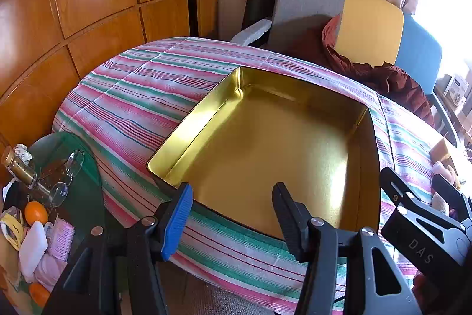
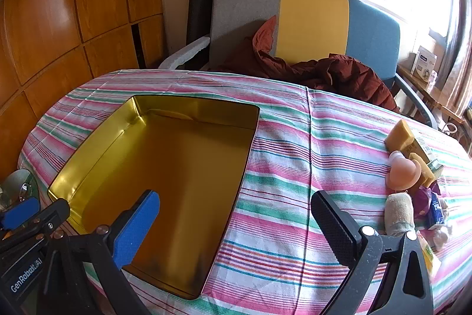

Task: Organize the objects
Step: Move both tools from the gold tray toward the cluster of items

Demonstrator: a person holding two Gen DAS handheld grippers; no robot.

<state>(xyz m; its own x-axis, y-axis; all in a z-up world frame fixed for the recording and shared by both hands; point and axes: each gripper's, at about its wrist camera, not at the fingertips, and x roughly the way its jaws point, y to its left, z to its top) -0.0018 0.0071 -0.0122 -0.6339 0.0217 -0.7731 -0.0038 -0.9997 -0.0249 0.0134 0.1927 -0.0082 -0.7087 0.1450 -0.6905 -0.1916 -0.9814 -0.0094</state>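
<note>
An empty gold tin box (image 1: 265,143) lies open on the striped tablecloth; it also shows in the right wrist view (image 2: 165,167). My left gripper (image 1: 233,214) is open and empty, hovering over the tin's near edge. My right gripper (image 2: 236,226) is open and empty, over the tin's right edge and the cloth. A pile of small objects sits at the table's right: a yellow block (image 2: 401,135), a pink toy (image 2: 404,173), a rolled beige sock (image 2: 398,211) and a blue packet (image 2: 436,211).
The striped tablecloth (image 2: 295,138) covers the table. A multicoloured sofa (image 2: 312,22) with a dark red jacket (image 2: 333,73) stands behind. A glass side table (image 1: 85,191) at the left holds spectacles (image 1: 67,176), a bottle (image 1: 17,167), oranges and cloths. Wooden cabinets line the left wall.
</note>
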